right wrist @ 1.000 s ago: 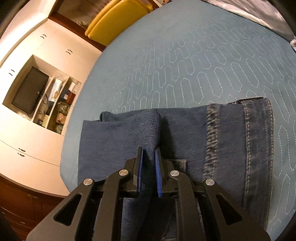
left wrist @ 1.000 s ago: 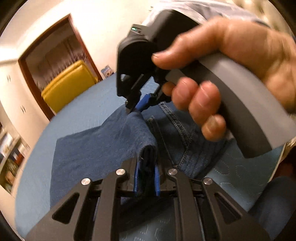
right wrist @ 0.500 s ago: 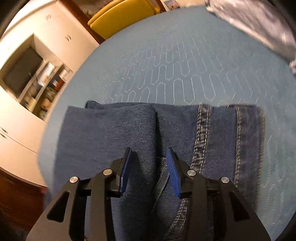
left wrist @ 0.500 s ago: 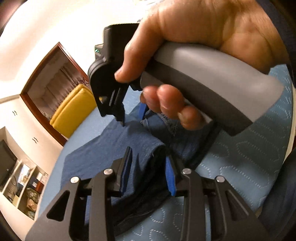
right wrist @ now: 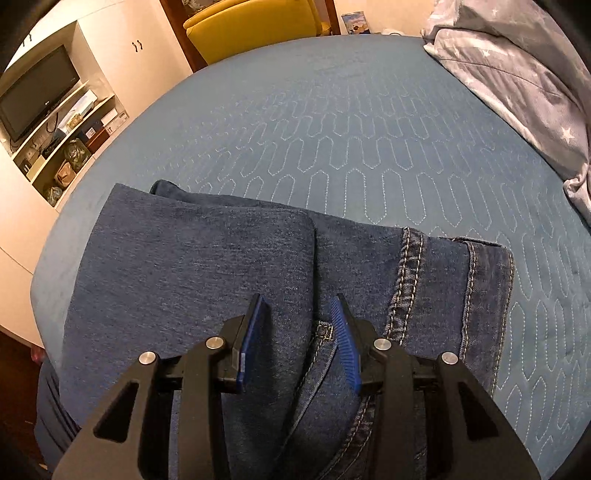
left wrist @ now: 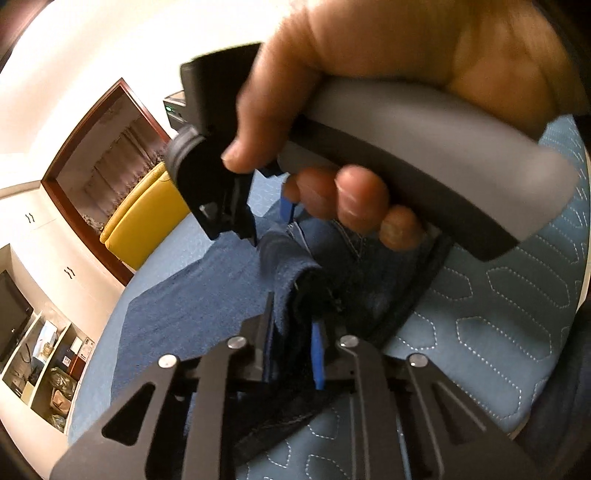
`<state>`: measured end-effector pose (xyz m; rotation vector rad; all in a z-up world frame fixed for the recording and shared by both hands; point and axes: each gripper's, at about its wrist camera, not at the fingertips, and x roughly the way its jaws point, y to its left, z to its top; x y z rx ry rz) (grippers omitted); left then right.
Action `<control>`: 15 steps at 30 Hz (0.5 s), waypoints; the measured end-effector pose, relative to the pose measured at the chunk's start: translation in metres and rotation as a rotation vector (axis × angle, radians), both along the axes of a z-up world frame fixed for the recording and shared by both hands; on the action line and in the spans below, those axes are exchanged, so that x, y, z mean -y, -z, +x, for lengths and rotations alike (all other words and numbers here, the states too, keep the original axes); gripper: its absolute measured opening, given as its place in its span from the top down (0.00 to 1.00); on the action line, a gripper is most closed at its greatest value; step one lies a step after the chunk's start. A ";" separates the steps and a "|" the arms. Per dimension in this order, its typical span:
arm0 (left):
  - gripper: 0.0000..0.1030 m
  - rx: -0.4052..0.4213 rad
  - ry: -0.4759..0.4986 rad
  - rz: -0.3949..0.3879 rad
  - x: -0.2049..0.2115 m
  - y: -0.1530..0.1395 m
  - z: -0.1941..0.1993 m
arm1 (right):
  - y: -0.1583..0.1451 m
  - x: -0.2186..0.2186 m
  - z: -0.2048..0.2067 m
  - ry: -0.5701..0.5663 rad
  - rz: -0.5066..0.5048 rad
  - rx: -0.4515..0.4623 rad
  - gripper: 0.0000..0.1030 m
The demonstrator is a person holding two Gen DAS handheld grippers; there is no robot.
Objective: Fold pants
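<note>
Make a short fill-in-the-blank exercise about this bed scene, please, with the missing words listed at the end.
1. The jeans lie on a quilted ___ bedcover.
2. The jaws of the right gripper stand ___ over the denim.
3. Beyond the bed stands a ___ armchair.
4. The grey pillow is printed with white ___.

Missing words: blue; open; yellow; stars

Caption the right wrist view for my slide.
Open right gripper over folded jeans on a blue quilted bedspread.
</note>
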<state>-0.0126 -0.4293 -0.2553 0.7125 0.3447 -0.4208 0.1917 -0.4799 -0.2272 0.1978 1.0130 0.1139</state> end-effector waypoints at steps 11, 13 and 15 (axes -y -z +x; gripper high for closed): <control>0.88 0.043 -0.001 -0.014 -0.004 -0.010 -0.004 | -0.016 -0.004 -0.006 -0.043 0.028 0.070 0.92; 0.88 0.053 0.004 -0.025 -0.002 -0.008 -0.017 | -0.028 -0.007 -0.014 -0.043 -0.014 0.114 0.93; 0.88 0.067 0.015 -0.044 0.000 -0.013 -0.021 | -0.039 -0.009 -0.023 -0.031 -0.069 0.156 0.93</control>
